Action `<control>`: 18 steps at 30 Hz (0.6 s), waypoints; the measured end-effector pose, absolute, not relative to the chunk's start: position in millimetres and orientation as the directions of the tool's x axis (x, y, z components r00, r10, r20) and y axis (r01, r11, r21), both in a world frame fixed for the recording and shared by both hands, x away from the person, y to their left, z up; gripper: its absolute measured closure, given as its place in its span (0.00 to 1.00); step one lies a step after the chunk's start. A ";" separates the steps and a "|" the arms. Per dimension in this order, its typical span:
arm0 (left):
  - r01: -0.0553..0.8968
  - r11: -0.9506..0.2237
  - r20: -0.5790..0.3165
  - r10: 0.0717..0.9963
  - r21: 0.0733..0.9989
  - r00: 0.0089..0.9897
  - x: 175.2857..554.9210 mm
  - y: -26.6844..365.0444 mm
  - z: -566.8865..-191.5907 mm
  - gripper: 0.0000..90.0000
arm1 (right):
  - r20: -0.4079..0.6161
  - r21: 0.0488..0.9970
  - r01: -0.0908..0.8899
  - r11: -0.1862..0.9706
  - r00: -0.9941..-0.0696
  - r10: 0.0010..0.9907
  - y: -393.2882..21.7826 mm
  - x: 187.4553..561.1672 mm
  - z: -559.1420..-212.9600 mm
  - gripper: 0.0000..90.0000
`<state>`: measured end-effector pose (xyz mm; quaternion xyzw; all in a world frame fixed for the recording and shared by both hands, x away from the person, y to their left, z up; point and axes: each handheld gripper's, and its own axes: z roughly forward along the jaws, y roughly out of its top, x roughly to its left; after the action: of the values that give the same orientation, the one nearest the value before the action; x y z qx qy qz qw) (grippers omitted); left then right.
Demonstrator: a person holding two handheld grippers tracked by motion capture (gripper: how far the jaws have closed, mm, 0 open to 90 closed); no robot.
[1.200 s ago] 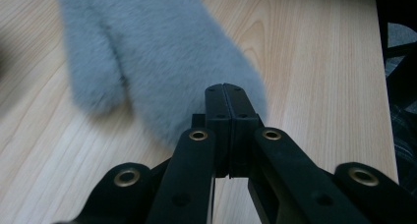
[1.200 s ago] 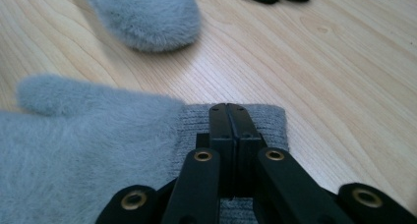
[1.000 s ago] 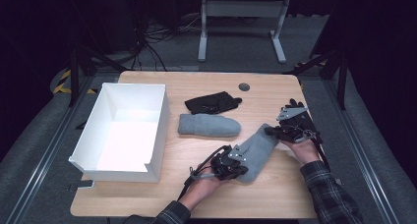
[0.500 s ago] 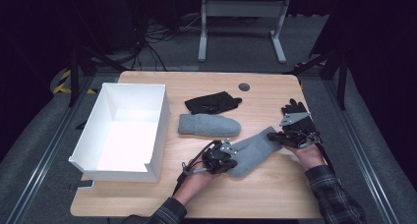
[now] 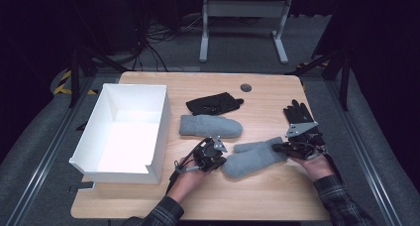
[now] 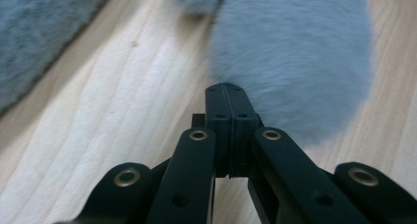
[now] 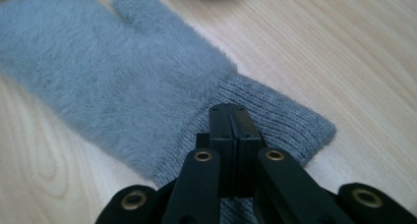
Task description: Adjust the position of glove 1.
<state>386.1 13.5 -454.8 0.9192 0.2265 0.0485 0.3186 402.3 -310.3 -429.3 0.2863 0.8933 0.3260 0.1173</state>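
A fluffy grey mitten (image 5: 252,157) lies slantwise on the wooden table between my two grippers. My left gripper (image 5: 222,161) is shut at its rounded fingertip end (image 6: 295,52), with the jaw tips (image 6: 227,89) at the fuzzy edge. My right gripper (image 5: 278,147) is shut over the ribbed cuff (image 7: 275,116), tips (image 7: 228,108) on the knit. The pinch itself is hidden under the tips. A matching grey mitten (image 5: 210,125) lies flat just behind, and its edge shows in the left gripper view (image 6: 34,37).
A white open box (image 5: 161,132) stands at the left of the table. One black glove (image 5: 214,104) lies behind the mittens; another black glove (image 5: 296,112) lies just beyond my right gripper. A dark round disc (image 5: 246,87) sits near the back edge. Bare wood (image 5: 267,201) spans the front.
Both hands have shifted and the mitten went with them: its fingertip end moved left towards the box, its cuff end came nearer, and it now lies flatter across the table.
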 end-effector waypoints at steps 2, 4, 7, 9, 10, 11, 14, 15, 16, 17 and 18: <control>0.385 -0.695 -0.053 0.448 0.608 0.893 385.3 14.0 -454.4 1.00 | -0.013 0.647 0.437 0.625 -0.812 0.583 -310.8 396.4 -429.2 1.00; 0.380 -0.694 -0.051 0.445 0.612 0.894 383.5 14.3 -452.3 1.00 | -0.011 0.645 0.436 0.627 -0.816 0.578 -310.6 391.9 -428.8 1.00; 0.384 -0.675 -0.069 0.444 0.631 0.894 380.5 15.8 -448.0 1.00 | -0.016 0.641 0.431 0.635 -0.820 0.572 -310.3 387.2 -428.2 1.00; 0.383 -0.660 -0.090 0.432 0.647 0.897 375.0 18.8 -441.4 1.00 | -0.017 0.642 0.427 0.638 -0.823 0.568 -309.8 384.7 -428.1 1.00; 0.381 -0.651 -0.105 0.421 0.657 0.901 372.5 20.3 -439.0 1.00 | -0.017 0.641 0.427 0.638 -0.823 0.567 -309.6 384.7 -428.1 1.00; 0.380 -0.644 -0.117 0.413 0.663 0.903 370.4 21.4 -437.5 1.00 | -0.017 0.641 0.427 0.638 -0.823 0.567 -309.6 384.7 -428.1 1.00; 0.373 -0.621 -0.178 0.354 0.690 0.918 360.7 21.4 -435.3 1.00 | -0.015 0.640 0.428 0.639 -0.824 0.567 -309.2 385.3 -428.0 1.00; 0.371 -0.619 -0.186 0.343 0.692 0.921 358.8 19.7 -436.3 1.00 | -0.015 0.639 0.428 0.639 -0.824 0.567 -308.9 385.2 -428.0 1.00; 0.373 -0.617 -0.207 0.325 0.693 0.923 356.5 16.9 -437.9 1.00 | -0.015 0.639 0.429 0.639 -0.823 0.567 -308.6 385.1 -427.9 1.00; 0.373 -0.619 -0.230 0.302 0.691 0.925 354.8 13.7 -439.8 1.00 | -0.014 0.638 0.429 0.639 -0.824 0.567 -308.2 384.8 -427.8 1.00; 0.368 -0.628 -0.245 0.277 0.686 0.929 351.6 6.9 -442.9 1.00 | -0.011 0.637 0.429 0.641 -0.826 0.564 -306.7 384.3 -427.6 1.00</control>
<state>351.6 6.9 -442.9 0.9003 0.1791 -0.0578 0.3925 384.3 -306.7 -427.6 0.2759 0.8996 0.3218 0.1047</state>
